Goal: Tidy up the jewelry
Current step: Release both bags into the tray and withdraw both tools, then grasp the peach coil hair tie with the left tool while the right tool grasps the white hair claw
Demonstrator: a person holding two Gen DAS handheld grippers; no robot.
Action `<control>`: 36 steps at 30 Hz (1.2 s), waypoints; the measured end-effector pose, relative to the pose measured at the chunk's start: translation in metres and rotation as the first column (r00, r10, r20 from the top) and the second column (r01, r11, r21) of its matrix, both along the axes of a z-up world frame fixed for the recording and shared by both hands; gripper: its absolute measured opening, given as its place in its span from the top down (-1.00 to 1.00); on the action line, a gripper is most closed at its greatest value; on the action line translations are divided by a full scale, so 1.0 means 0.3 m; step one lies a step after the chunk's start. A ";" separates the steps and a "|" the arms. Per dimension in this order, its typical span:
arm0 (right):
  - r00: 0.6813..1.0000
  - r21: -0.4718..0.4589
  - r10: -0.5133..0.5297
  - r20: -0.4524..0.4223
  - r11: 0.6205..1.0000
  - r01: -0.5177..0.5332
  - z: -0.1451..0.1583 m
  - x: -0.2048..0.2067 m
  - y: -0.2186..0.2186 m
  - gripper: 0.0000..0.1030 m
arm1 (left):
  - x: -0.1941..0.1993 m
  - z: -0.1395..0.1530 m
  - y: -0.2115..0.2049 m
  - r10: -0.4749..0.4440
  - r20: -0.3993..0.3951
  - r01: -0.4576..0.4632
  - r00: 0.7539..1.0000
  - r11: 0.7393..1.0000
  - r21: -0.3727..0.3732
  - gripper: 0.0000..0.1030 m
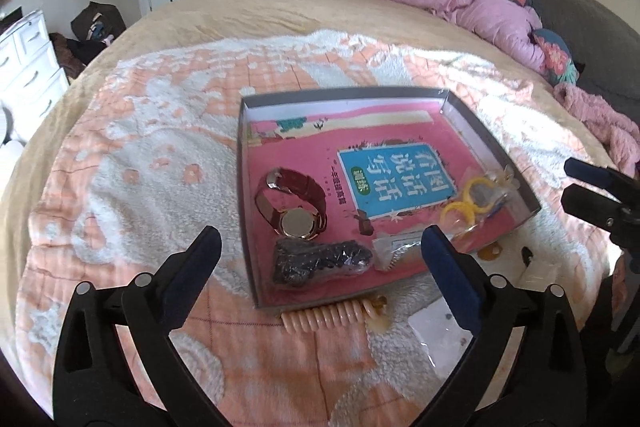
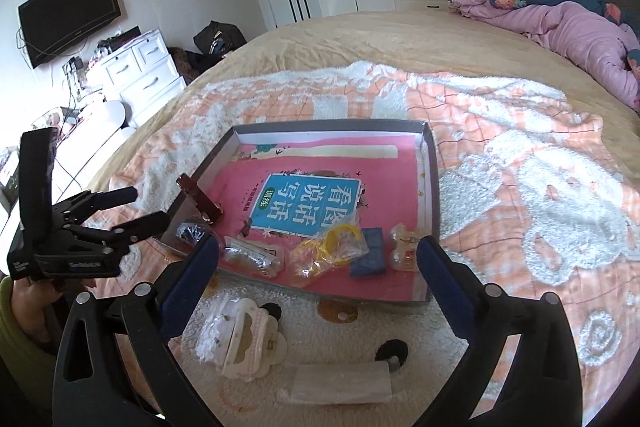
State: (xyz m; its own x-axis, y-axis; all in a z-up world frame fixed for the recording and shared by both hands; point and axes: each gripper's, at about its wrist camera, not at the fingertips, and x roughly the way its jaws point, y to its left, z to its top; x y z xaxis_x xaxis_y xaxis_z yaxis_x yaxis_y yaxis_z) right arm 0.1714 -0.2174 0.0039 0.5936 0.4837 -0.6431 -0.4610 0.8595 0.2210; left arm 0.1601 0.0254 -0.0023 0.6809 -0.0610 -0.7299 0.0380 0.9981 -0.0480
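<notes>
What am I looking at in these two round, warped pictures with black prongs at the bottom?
Each picture comes from a fisheye camera on a hand-held two-finger gripper, looking along its fingers. One view shows the left gripper, the other the right gripper; both are open and hold nothing. Below them, on a peach and white fleecy blanket over a bed, sits a shallow grey cardboard tray lined with a pink book. Inside lie a red-strapped gold watch, a bag of dark beads and bagged yellow rings. A cream spiral hair tie and small packets lie outside.
</notes>
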 end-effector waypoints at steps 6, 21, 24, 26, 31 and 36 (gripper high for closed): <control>1.000 0.015 -0.009 0.021 1.000 0.009 0.036 -0.045 -0.033 -0.91 | -0.066 0.066 0.009 0.012 0.036 -0.011 0.999 1.000 -0.010 -0.82; 0.999 0.009 0.012 0.050 1.000 -0.012 0.079 -0.157 -0.045 -0.91 | -0.184 0.114 0.011 0.026 0.060 -0.025 0.998 1.000 -0.006 -0.82; 0.999 0.006 0.018 0.051 1.000 -0.018 0.080 -0.175 -0.046 -0.91 | -0.201 0.114 0.012 0.026 0.057 -0.026 0.998 1.000 -0.002 -0.82; 0.998 0.001 0.021 0.051 1.000 -0.021 0.079 -0.186 -0.045 -0.91 | -0.211 0.111 0.012 0.026 0.054 -0.026 0.998 1.000 0.001 -0.82; 0.999 -0.009 0.029 0.046 1.000 -0.028 0.068 -0.213 -0.046 -0.91 | -0.230 0.100 0.012 0.024 0.040 -0.024 0.999 1.000 -0.003 -0.82; 0.999 -0.025 0.041 0.028 0.999 -0.041 0.045 -0.231 -0.043 -0.91 | -0.254 0.077 0.002 0.013 0.021 -0.013 1.000 1.000 0.015 -0.82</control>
